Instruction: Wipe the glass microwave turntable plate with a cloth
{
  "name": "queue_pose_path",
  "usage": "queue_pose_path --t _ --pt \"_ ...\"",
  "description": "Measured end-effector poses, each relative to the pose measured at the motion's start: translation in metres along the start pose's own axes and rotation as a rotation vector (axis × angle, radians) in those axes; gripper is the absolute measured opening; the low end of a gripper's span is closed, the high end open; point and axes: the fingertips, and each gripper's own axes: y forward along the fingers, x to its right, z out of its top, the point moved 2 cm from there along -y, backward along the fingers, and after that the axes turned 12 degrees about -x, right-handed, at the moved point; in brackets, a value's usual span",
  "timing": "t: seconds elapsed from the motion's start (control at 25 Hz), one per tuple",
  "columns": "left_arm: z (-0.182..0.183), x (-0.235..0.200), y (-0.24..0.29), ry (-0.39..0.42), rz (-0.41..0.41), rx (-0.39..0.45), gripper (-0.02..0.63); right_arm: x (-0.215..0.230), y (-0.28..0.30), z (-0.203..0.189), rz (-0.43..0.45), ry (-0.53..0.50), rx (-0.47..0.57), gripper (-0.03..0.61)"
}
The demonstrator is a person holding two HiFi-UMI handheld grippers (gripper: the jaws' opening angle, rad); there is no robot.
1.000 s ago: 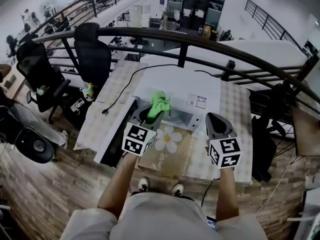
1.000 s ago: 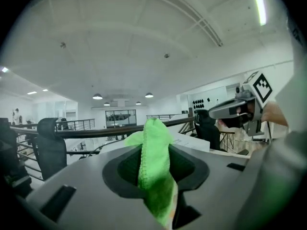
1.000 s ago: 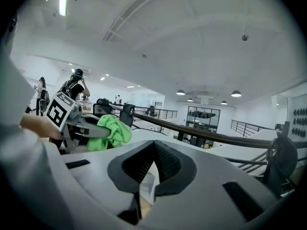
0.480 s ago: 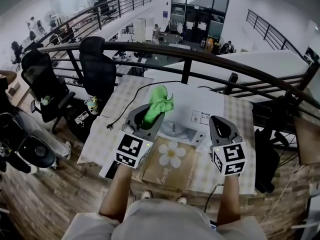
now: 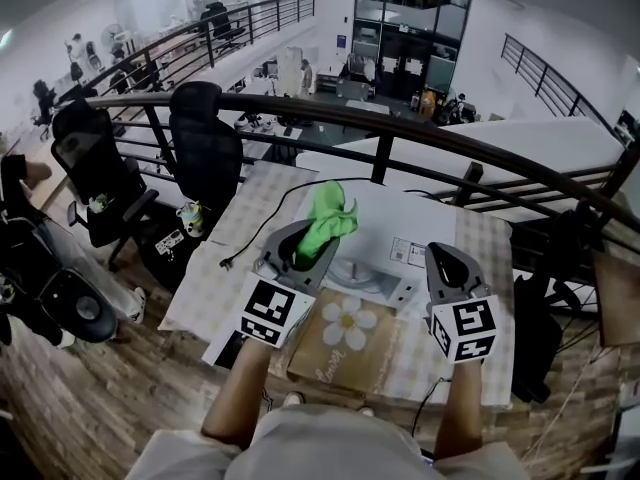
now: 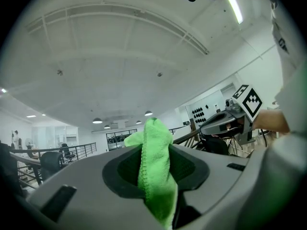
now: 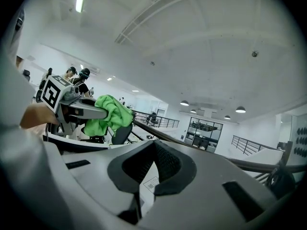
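My left gripper clamps the green cloth above the white microwave; my right gripper, jaws together, holds nothing.

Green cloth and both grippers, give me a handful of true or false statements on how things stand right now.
1. The left gripper is shut on the green cloth. True.
2. The right gripper holds the glass plate. False: its jaws are together on nothing.
3. The cloth lies flat on the turntable plate. False: it hangs in the left gripper, up in the air.
4. A mat with a white flower lies on the table in front of the white microwave. True.
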Motion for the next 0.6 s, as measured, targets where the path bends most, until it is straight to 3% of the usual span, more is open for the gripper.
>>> queue_pose_path --t 0.6 --pt "-0.0092 0.0012 0.0001 -0.007 -0.014 -0.011 0.142 -0.0058 0.0065 -0.0066 0.007 -0.004 -0.012 0.012"
